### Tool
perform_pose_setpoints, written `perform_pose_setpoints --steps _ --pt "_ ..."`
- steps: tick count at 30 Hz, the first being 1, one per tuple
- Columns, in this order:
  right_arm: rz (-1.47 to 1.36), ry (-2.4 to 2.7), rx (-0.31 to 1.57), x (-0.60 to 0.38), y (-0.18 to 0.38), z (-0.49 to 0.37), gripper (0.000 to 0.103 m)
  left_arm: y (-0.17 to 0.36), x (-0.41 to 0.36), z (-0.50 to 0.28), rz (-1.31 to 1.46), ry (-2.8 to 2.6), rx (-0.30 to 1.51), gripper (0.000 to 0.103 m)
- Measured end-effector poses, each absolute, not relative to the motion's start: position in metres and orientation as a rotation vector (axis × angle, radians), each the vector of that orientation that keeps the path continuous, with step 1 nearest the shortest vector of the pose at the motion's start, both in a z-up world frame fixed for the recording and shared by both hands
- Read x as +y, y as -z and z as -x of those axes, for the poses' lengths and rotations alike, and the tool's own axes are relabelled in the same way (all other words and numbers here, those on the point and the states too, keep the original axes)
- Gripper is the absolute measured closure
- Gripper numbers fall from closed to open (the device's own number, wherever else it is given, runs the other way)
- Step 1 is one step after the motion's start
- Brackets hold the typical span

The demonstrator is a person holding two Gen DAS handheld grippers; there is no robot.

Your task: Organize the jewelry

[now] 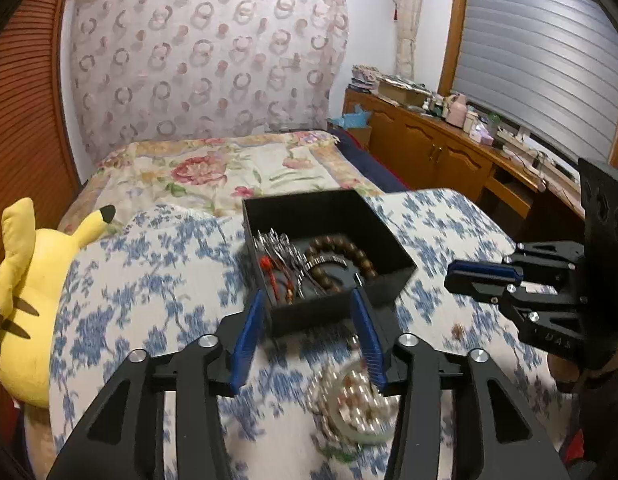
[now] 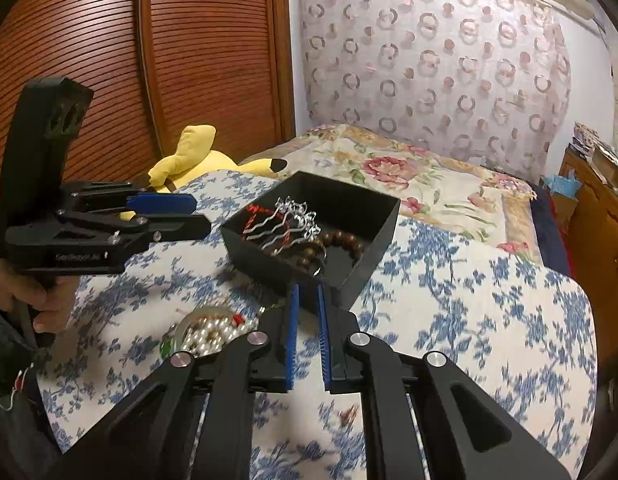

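An open black box point(image 1: 385, 236) point(image 2: 373, 208) stands on the blue-flowered cloth. It holds a brown wooden bead bracelet point(image 1: 341, 256) point(image 2: 341, 240), silver hairpins point(image 1: 281, 248) point(image 2: 293, 216) and a red cord piece point(image 1: 269, 268). A pile of pearl beads with a pale bangle point(image 1: 357, 404) point(image 2: 209, 332) lies on the cloth in front of the box. My left gripper point(image 1: 307, 296) point(image 2: 201, 213) is open, its tips flanking the box's near corner and gripping nothing. My right gripper point(image 2: 307, 292) point(image 1: 449, 278) is shut and empty, at the box's near edge. A small brown trinket point(image 1: 456, 330) point(image 2: 349, 414) lies loose.
The cloth-covered table point(image 1: 149, 300) stands against a bed with a floral quilt point(image 1: 213, 172). A yellow plush toy point(image 1: 25, 300) point(image 2: 201, 156) leans at the table's left edge. A cluttered wooden cabinet point(image 1: 429, 140) runs along the right wall and louvred wooden doors point(image 2: 89, 60) along the left.
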State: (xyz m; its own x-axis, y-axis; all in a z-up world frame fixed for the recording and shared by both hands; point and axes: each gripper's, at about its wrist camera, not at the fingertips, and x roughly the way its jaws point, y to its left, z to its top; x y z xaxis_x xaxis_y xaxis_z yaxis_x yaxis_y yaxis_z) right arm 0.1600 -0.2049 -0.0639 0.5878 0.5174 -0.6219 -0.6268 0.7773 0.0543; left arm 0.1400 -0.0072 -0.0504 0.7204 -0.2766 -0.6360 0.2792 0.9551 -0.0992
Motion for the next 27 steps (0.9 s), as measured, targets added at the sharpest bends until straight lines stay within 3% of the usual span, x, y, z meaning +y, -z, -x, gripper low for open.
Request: perform_pose_setpoints --steps 2,4,7,10,27 --pt "0.175 -0.664 0.664 -0.208 0.065 -0.152 0.09 0.055 -0.011 -0.132 -0.014 0.314 0.71 0.052" --pt "0.171 -0.654 0.664 -0.211 0.068 -0.143 0.086 0.063 -0.016 -0.123 -0.029 0.318 0.722 0.034" --pt "0.164 -0.635 0.663 -0.219 0.073 -0.131 0.076 0.073 -0.021 -0.115 -0.042 0.319 0.748 0.03" --pt "0.148 -0.618 0.67 -0.229 0.077 -0.122 0.075 0.084 -0.029 -0.107 -0.059 0.325 0.776 0.022" --pt "0.138 -0.604 0.708 -0.235 0.092 -0.123 0.074 0.104 -0.054 -0.099 -0.118 0.364 0.834 0.021"
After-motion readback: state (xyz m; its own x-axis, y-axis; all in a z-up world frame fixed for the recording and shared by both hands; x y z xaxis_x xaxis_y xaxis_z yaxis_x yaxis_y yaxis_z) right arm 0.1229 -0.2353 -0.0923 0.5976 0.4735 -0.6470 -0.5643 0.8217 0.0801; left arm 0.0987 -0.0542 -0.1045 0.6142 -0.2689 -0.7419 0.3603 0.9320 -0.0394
